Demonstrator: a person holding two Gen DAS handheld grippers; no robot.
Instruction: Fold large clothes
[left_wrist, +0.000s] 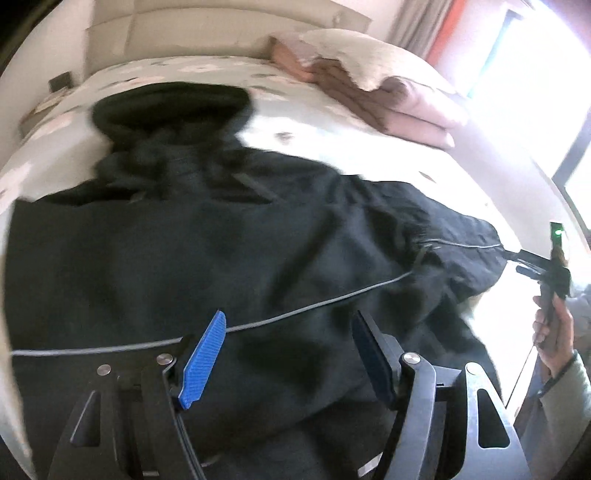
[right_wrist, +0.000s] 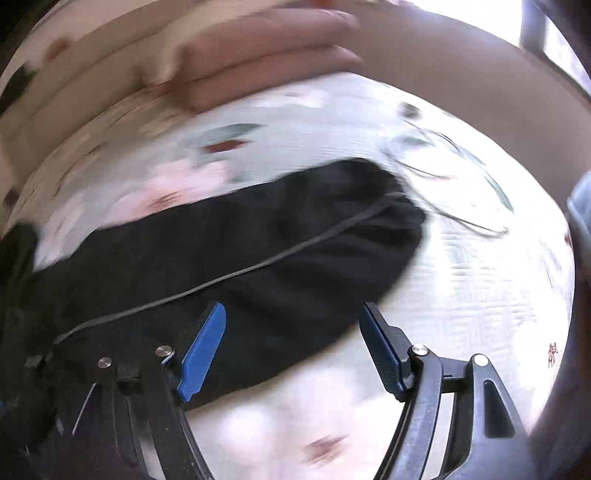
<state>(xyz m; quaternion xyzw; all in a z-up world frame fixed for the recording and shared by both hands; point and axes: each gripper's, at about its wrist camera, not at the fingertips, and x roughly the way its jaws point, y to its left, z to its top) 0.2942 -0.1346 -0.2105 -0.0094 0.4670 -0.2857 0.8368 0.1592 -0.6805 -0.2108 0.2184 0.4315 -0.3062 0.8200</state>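
On the floral bedspread (right_wrist: 461, 266), the black jacket (left_wrist: 221, 240) lay spread out beneath and ahead of the left claw (left_wrist: 288, 354), its hood (left_wrist: 170, 107) at the far end and 1 sleeve (right_wrist: 258, 251) stretching ahead of the right claw (right_wrist: 291, 347). Both claws hung over the cloth with their 2 jaws wide apart, gripping nothing. The next fold would likely go best if each claw pinched a firm edge, cuff or hem, and lifted evenly so the sleeve crossed the body flat. The person's right hand (left_wrist: 554, 332) held its tool at the far right of the left claw. Folded pink bedding (left_wrist: 399, 110) sat beyond.
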